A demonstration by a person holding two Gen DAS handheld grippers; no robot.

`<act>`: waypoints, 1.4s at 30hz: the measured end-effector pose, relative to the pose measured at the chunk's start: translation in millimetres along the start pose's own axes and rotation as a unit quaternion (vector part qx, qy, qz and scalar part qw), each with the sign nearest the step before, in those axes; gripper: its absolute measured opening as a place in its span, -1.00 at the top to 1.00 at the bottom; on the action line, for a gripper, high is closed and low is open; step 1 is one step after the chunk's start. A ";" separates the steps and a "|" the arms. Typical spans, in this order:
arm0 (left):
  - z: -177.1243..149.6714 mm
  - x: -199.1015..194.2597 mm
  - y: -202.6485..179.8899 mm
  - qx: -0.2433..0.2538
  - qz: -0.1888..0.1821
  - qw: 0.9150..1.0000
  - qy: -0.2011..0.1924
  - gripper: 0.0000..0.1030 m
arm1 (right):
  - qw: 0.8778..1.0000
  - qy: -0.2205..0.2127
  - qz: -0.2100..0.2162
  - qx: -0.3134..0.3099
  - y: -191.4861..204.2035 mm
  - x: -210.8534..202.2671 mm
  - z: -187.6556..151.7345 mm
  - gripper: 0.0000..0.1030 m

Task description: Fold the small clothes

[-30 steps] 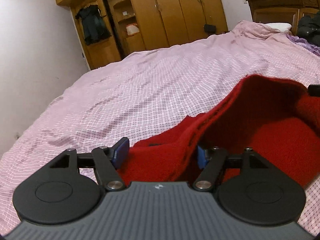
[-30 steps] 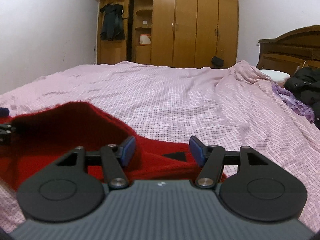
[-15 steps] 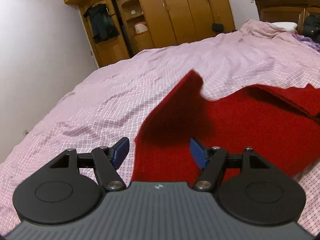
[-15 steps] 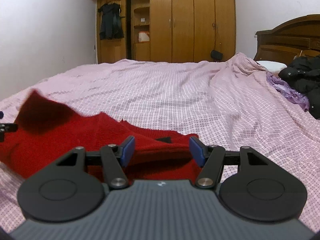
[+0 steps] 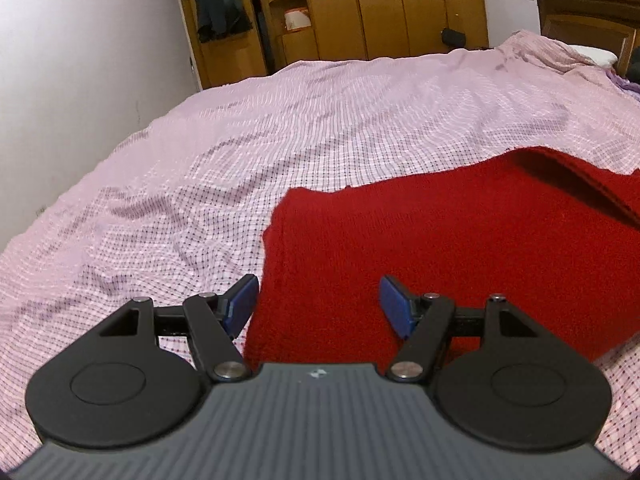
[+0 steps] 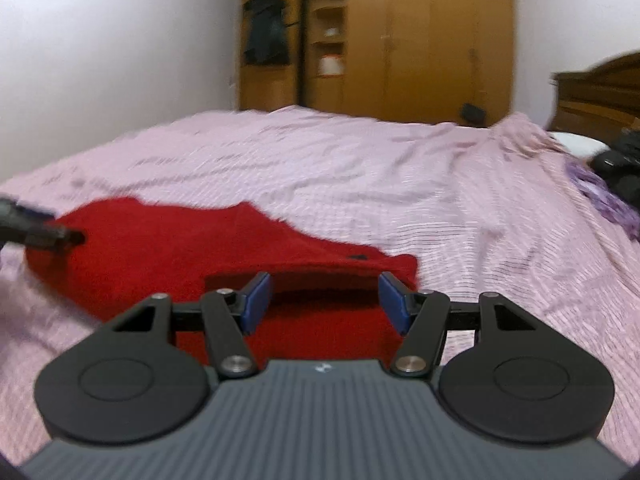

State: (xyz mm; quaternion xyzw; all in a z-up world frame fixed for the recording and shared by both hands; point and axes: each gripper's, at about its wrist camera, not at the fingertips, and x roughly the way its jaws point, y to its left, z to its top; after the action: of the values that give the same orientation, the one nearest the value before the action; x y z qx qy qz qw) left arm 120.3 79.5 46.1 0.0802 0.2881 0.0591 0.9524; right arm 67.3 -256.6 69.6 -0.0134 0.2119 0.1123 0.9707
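Red knitted wool, a small folded garment [image 5: 460, 248], lies flat on the bed's pink checked sheet [image 5: 248, 152]. Our left tongs [image 5: 318, 304] hover apart over its near left edge, gripping nothing. Our right tongs [image 6: 325, 300] are closing over its near right end, pads not touching. Beyond the garment stands a wooden wardrobe [image 5: 384, 8].
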 end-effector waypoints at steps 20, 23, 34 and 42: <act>5.6 5.3 5.4 -0.033 -0.003 0.999 0.031 -0.60 | 0.993 0.062 -0.051 0.084 -25.4 96.3 12.7 0.47; 7.2 4.9 3.7 -0.027 0.000 0.999 0.036 -0.61 | 0.991 0.062 -0.048 0.107 -33.4 97.2 8.5 0.43; 15.3 -20.7 -5.6 -0.014 -0.009 0.999 0.049 -0.69 | 0.979 0.035 -0.041 0.197 -35.5 38.9 19.3 -0.17; 13.0 -45.3 -13.5 -0.027 -0.027 0.998 0.058 -0.77 | 0.953 0.041 -0.034 0.299 -37.5 -6.4 6.7 -0.65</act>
State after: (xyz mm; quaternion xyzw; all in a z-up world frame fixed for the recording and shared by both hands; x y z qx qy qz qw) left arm 91.1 57.5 78.7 0.0429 0.3432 0.0460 0.9372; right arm 72.7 -294.1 77.5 0.2652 0.2749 0.0099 0.9241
